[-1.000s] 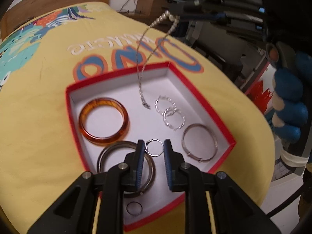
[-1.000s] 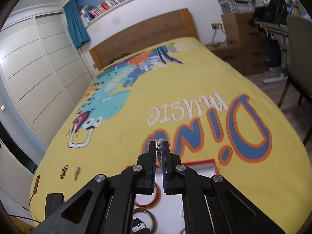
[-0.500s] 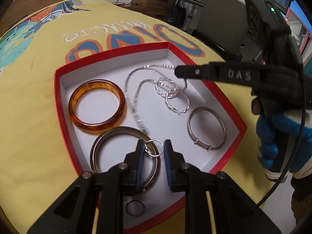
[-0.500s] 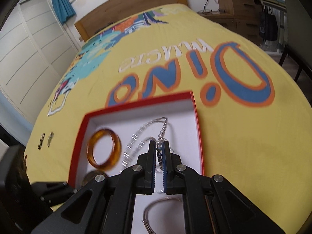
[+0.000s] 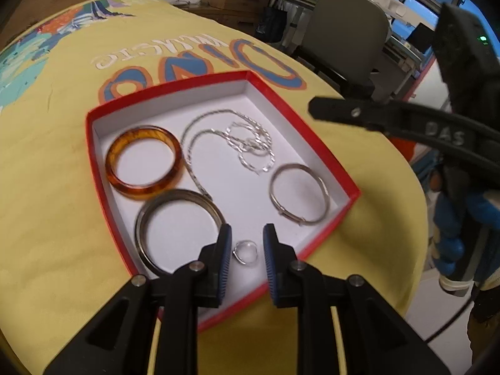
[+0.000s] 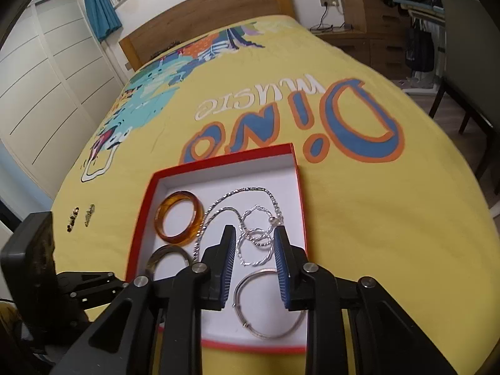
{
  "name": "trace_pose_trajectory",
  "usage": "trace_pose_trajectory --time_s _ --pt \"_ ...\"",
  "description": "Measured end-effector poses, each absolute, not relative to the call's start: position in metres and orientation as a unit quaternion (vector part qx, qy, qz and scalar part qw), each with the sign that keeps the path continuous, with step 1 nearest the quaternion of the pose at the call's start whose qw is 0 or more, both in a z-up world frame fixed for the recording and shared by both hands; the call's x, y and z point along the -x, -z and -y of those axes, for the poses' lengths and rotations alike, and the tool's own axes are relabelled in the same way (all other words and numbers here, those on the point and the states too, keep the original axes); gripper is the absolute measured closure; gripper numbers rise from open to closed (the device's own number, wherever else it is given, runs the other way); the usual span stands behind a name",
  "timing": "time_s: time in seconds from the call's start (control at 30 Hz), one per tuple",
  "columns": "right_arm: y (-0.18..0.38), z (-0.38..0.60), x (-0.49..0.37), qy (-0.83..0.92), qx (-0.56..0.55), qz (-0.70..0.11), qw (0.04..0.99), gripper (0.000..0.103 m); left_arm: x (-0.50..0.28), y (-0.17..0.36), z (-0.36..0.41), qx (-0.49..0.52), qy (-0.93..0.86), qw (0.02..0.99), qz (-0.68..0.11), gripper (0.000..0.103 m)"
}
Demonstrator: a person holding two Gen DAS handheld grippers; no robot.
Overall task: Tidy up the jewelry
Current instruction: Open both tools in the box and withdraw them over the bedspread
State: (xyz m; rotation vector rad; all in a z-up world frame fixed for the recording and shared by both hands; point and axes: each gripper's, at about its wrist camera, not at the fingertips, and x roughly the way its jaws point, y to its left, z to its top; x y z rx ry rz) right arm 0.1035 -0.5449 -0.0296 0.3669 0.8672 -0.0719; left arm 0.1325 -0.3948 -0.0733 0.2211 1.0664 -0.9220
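**Jewelry in red box; both grippers over its near edge**

The red box (image 5: 315, 143), white inside, rests on the yellow bedspread (image 5: 47, 187). Contents in the left wrist view, clock positions taken from the box centre:
- Amber bangle (image 5: 143, 163) at 10 o'clock, lying flat.
- Large grey bangle (image 5: 179, 228) at 7 o'clock, just beside the amber one.
- Silver chain (image 5: 200, 134) at 12 o'clock, looped loosely, one end reaching the grey bangle's rim.
- Twisted silver hoops (image 5: 254, 148) at 1 o'clock, overlapping the chain.
- Thin silver bangle (image 5: 299, 198) at 4 o'clock, apart from the rest.
- Small ring (image 5: 246, 252) at 6 o'clock.

The left gripper (image 5: 247, 251) stands slightly spread; the small ring sits between its pads, and contact cannot be confirmed.

The right gripper (image 6: 254, 257) is opening. Its jaws hang above the hoops (image 6: 254, 240) and the thin bangle (image 6: 268, 304); nothing is pinched.
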Motion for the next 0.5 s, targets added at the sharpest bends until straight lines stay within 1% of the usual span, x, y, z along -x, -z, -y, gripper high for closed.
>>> trace_pose_trajectory --time_s 0.17,0.37,0.4,0.5 --pt "0.003 0.536 -0.078 0.044 -0.178 -0.404 0.896 0.078 -0.126 0.061 0.38 -0.097 0.41 0.764 -0.489 0.082" --pt "-0.038 0.501 -0.05 0.035 -0.158 -0.382 0.91 0.076 -0.111 0.01 0.334 -0.096 0.386 0.802 -0.445 0.082" --pt "-0.044 0.495 -0.047 0.032 -0.156 -0.378 0.912 0.074 -0.106 0.0 0.321 -0.097 0.376 0.812 -0.436 0.081" --pt "-0.058 0.469 -0.036 0.024 -0.15 -0.367 0.918 0.07 -0.092 -0.021 0.283 -0.095 0.349 0.834 -0.417 0.07"
